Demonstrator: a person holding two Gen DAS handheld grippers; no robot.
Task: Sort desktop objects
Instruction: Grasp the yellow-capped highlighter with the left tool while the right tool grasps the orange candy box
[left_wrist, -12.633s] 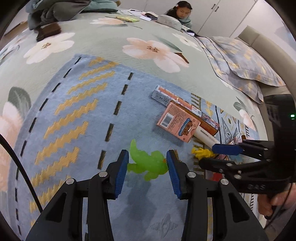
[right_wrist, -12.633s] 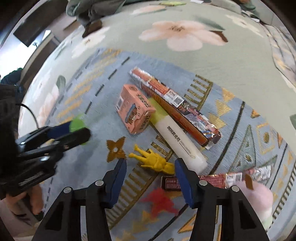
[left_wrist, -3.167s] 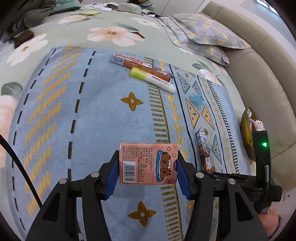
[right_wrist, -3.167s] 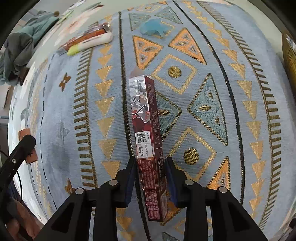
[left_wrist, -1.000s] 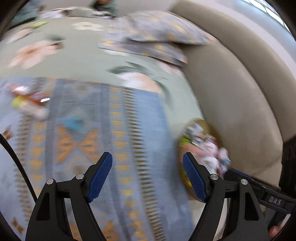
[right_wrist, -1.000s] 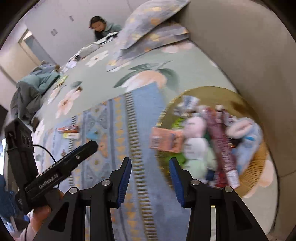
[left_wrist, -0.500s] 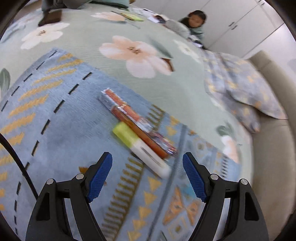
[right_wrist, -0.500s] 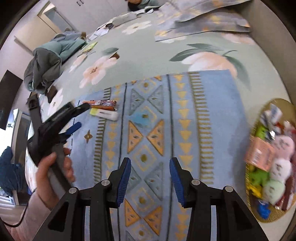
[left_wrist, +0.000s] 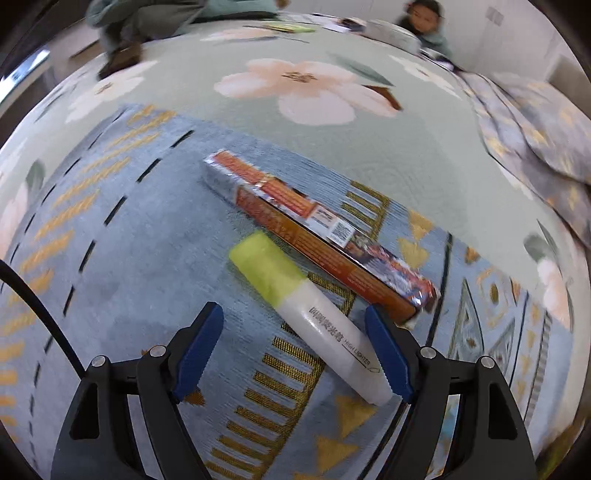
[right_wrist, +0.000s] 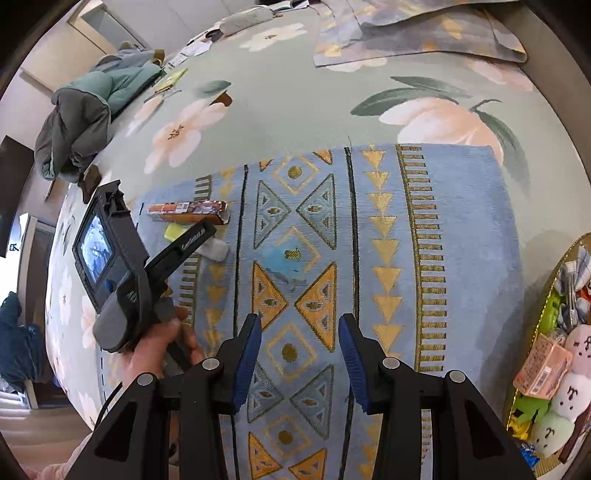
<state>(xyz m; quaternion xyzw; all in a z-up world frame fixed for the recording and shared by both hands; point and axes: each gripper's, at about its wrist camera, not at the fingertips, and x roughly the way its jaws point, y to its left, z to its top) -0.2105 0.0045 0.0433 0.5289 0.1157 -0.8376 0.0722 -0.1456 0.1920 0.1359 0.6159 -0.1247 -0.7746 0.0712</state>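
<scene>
A child (left_wrist: 428, 18) sits at the far edge of the flowered bedspread (left_wrist: 314, 92); crumpled clothes (right_wrist: 88, 110) and a patterned pillow (right_wrist: 417, 33) lie nearby.

**2 items on the rug, the rest in the basket**

The highlighter (left_wrist: 312, 317) lies on the rug (left_wrist: 110, 258), just in front of the long box (left_wrist: 317, 236) and alongside it. At the rug's far right, the basket (right_wrist: 554, 280) holds a small carton (right_wrist: 543, 365) among plush toys (right_wrist: 569, 395).
</scene>
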